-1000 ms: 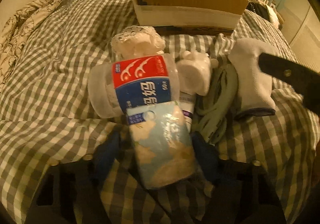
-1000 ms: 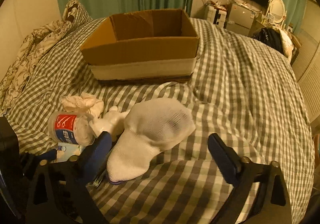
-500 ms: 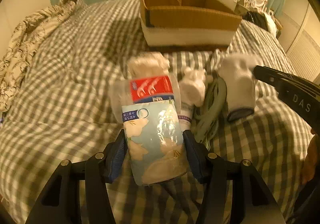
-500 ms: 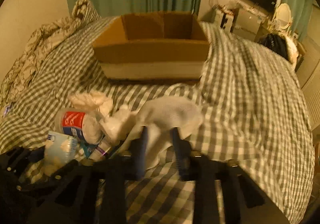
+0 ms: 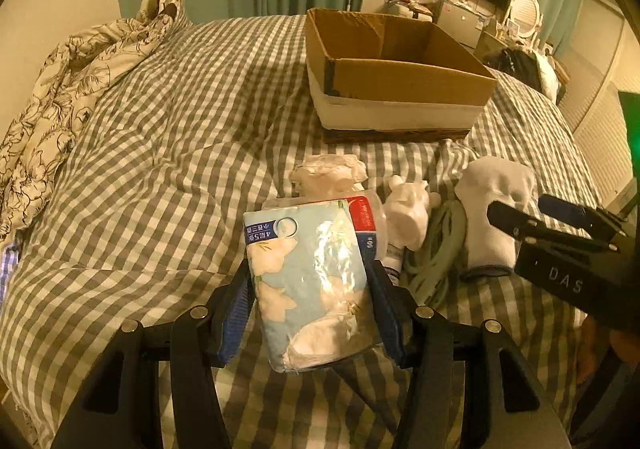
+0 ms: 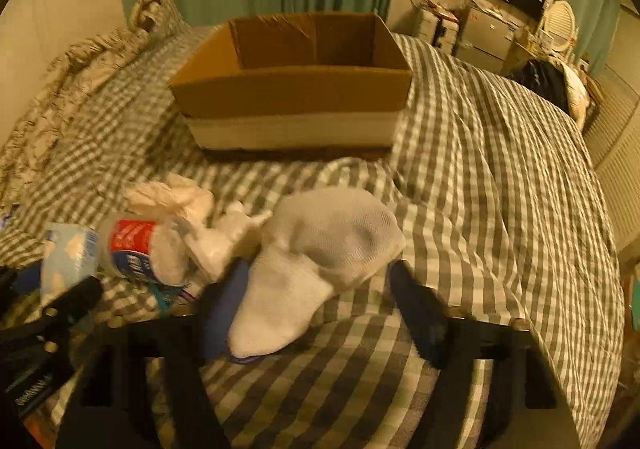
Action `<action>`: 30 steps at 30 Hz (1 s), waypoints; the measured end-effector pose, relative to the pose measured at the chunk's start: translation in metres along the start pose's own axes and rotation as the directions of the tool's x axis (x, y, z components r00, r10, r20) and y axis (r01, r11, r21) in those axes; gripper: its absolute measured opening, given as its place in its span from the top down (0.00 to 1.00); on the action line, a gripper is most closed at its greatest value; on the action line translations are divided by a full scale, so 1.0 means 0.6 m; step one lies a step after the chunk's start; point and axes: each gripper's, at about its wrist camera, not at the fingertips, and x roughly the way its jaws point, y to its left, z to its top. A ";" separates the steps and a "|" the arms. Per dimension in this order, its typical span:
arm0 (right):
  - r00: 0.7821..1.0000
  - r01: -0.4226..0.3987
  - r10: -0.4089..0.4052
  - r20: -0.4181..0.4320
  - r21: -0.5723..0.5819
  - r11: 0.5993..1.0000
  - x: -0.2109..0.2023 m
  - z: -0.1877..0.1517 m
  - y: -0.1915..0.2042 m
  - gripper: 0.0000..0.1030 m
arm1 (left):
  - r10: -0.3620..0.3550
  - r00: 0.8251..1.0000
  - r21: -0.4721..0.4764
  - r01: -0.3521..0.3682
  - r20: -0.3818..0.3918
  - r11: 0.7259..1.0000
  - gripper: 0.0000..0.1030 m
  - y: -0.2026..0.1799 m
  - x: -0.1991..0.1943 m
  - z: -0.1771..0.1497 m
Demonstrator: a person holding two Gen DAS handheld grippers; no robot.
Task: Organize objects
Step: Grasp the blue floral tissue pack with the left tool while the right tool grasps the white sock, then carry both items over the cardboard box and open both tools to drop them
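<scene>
Left tongs: pinching a pale blue tissue pack with white flowers between the blue pads, the pack held above the bed and tilted.

Right tongs: spread wide, one finger on each side of the white sock; the left finger lies just beside the sock's cuff end, the right finger stands apart from it. Contact cannot be told through the blur.

Pile on the checked bed cover, near the tongs: a clear tub with a red and blue label lying on its side; crumpled white paper just behind it; a small white figure between tub and sock; a coiled grey-green cord beside the sock; a small tube partly hidden under the figure.

Cardboard box: open, upright, farther up the bed, well apart from the pile; what it holds cannot be seen.

Flowered quilt: bunched at the bed's left edge.
</scene>
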 end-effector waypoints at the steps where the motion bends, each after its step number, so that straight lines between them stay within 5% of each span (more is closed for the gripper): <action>1: 1.000 -0.005 0.005 -0.009 -0.007 1.000 0.004 0.000 0.002 0.28 | -0.001 1.000 -0.004 0.001 -0.004 1.000 0.45 0.002 0.003 0.000; 4: 0.999 -0.027 0.026 -0.048 -0.014 1.000 0.021 -0.001 0.007 0.28 | 0.005 1.000 -0.035 -0.006 -0.015 0.999 0.45 0.007 0.010 -0.002; 7: 0.995 -0.067 0.067 -0.070 0.005 0.998 0.030 -0.001 0.002 0.47 | 0.005 1.000 -0.038 -0.006 -0.013 0.999 0.45 0.010 0.009 -0.002; 11: 0.997 -0.076 0.077 -0.027 0.015 0.997 0.009 -0.001 0.001 0.61 | 0.007 1.000 -0.040 -0.007 0.008 0.999 0.45 0.014 -0.002 0.004; 21: 0.978 -0.116 0.112 0.177 0.010 0.993 -0.094 0.062 -0.013 0.64 | -0.030 0.995 -0.019 0.032 0.097 0.999 0.45 0.009 -0.035 0.091; 30: 0.951 -0.124 0.121 0.285 -0.005 0.992 -0.085 0.227 -0.047 0.64 | -0.052 0.982 0.050 0.043 0.181 0.998 0.45 -0.034 -0.001 0.259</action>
